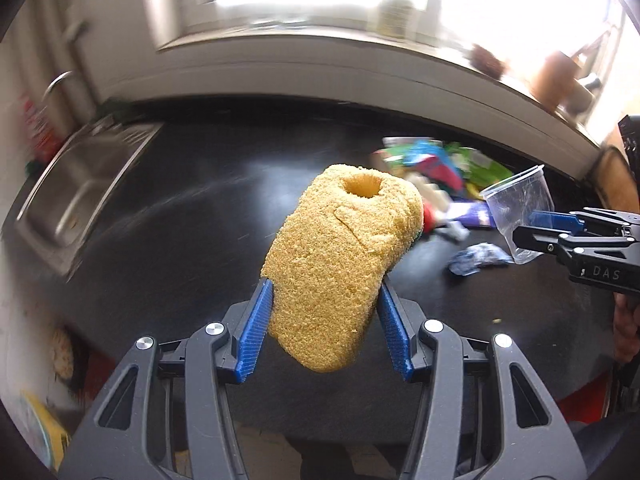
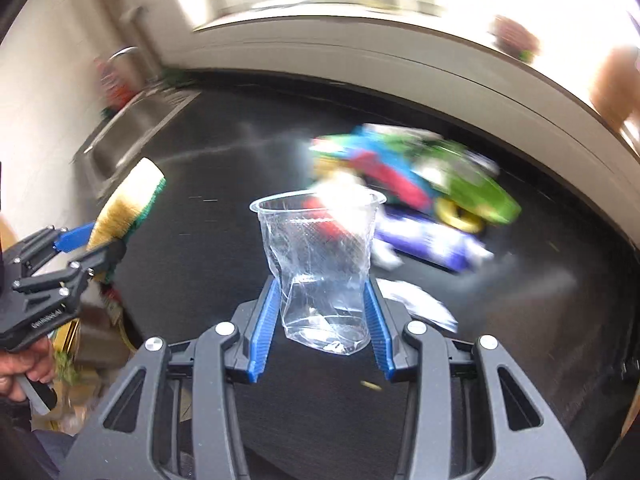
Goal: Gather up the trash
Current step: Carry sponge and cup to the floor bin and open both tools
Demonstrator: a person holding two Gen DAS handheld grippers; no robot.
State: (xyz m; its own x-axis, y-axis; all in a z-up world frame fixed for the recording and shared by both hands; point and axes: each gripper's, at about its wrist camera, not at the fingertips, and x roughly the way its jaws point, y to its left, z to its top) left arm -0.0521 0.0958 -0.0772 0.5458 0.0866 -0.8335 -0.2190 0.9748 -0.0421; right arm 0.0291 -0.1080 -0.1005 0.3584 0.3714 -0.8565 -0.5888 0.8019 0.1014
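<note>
While aloft: left tool (image 1: 324, 312) clamps pitted yellow sponge (image 1: 340, 256) | right tool (image 2: 320, 308) clamps crumpled clear cup (image 2: 320, 264)

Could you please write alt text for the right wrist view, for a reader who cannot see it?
The right claw grips a crumpled clear plastic cup above a black countertop. Blurred colourful wrappers lie behind, and the left claw at left holds a yellow sponge.

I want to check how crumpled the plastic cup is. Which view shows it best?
The right wrist view: the clear plastic cup sits centred and close between the right gripper, its dented wall plain. The left wrist view shows the cup only small, at the right edge.
</note>
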